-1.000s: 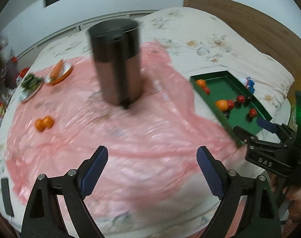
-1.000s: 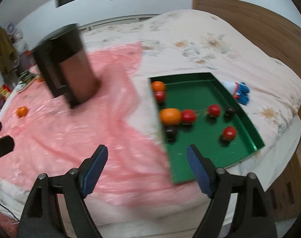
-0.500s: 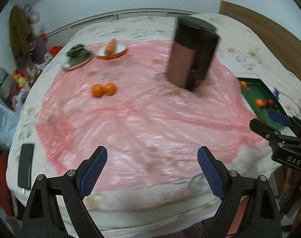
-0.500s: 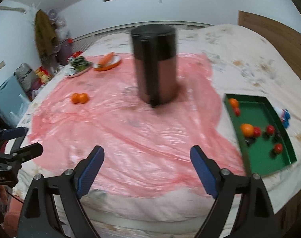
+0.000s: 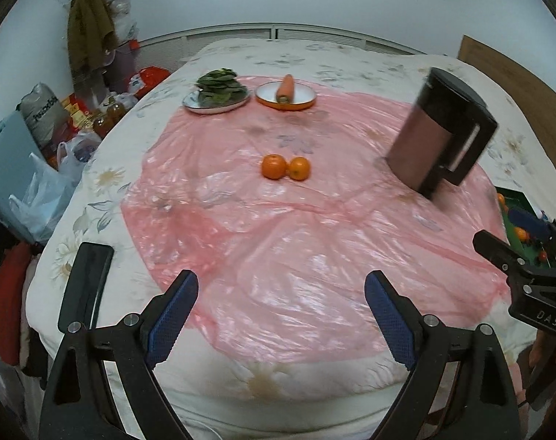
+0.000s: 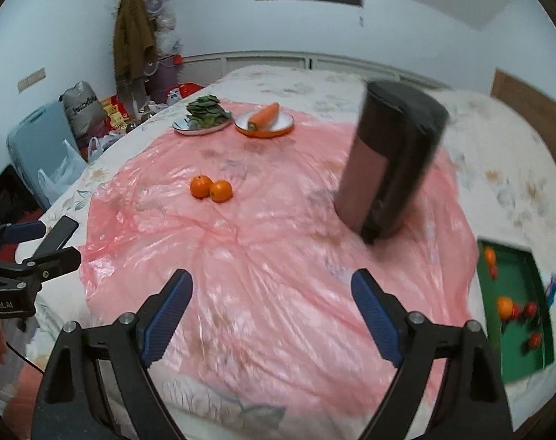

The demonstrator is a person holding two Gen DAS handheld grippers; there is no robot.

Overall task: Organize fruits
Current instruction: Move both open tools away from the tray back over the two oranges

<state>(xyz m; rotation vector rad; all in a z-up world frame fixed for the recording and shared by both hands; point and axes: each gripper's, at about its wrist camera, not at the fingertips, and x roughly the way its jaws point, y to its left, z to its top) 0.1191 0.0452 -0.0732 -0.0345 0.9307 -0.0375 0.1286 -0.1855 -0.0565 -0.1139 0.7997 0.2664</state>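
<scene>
**On the bed: both grippers spread wide, nothing held**

On the pink plastic sheet, two oranges touching side by side, well ahead of the left gripper, jaws apart and empty. Right gripper likewise spread, clamping nothing. Far right, green tray with oranges and small red fruits. Between, a dark cylindrical bin. Farther back, plate with carrot beside plate of greens.

Two oranges mid-sheet, canister right, plates behind, tray perhaps rightmost
</scene>
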